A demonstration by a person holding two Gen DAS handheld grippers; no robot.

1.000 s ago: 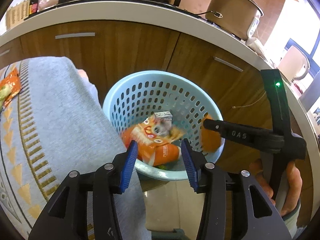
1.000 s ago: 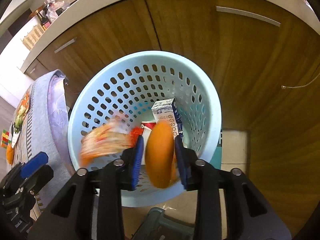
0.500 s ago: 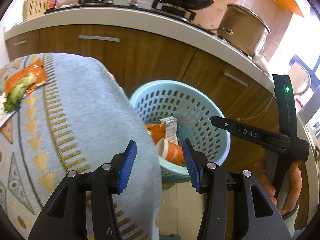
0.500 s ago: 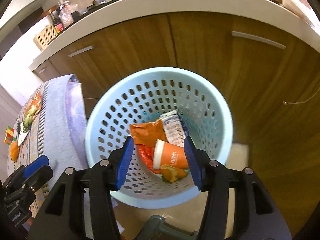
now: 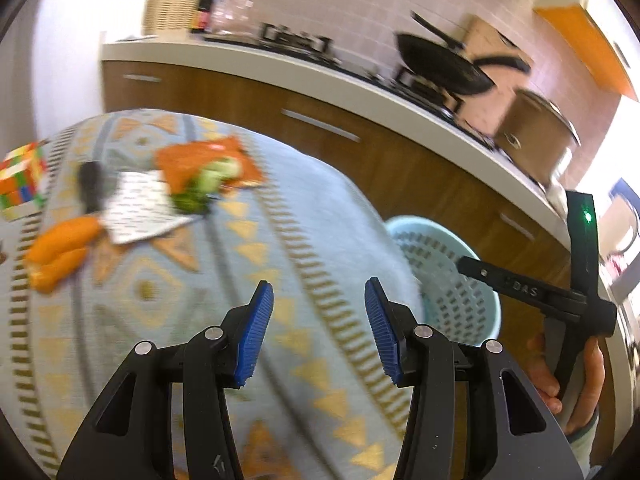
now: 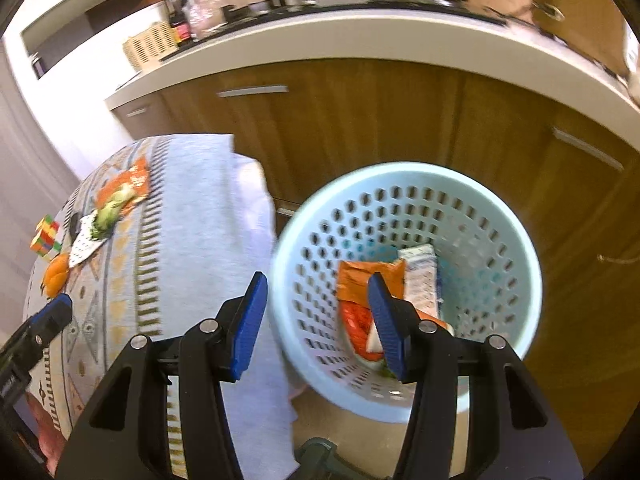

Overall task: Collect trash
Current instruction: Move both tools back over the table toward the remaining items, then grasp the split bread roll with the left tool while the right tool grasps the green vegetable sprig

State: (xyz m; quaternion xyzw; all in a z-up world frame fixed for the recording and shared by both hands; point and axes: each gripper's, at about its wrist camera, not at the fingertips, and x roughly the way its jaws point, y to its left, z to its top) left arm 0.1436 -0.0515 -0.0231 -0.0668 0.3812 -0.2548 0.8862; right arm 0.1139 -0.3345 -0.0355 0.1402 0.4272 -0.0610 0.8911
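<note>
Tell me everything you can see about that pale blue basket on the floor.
The pale blue round plastic basket has walls pierced with rows of small holes and a smooth solid rim. It stands upright on the floor in front of the brown wooden cabinets, beside the cloth-covered table. Inside lie an orange crumpled wrapper, a white carton and other orange-and-white scraps. Neither tool touches it.

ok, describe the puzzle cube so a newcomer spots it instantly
Start at the table under the blue patterned cloth, beside the wooden kitchen cabinets. At the cloth's far left edge, past the orange peel and white printed paper, sits the puzzle cube. It is the only boxy item, chequered in many colours.
</note>
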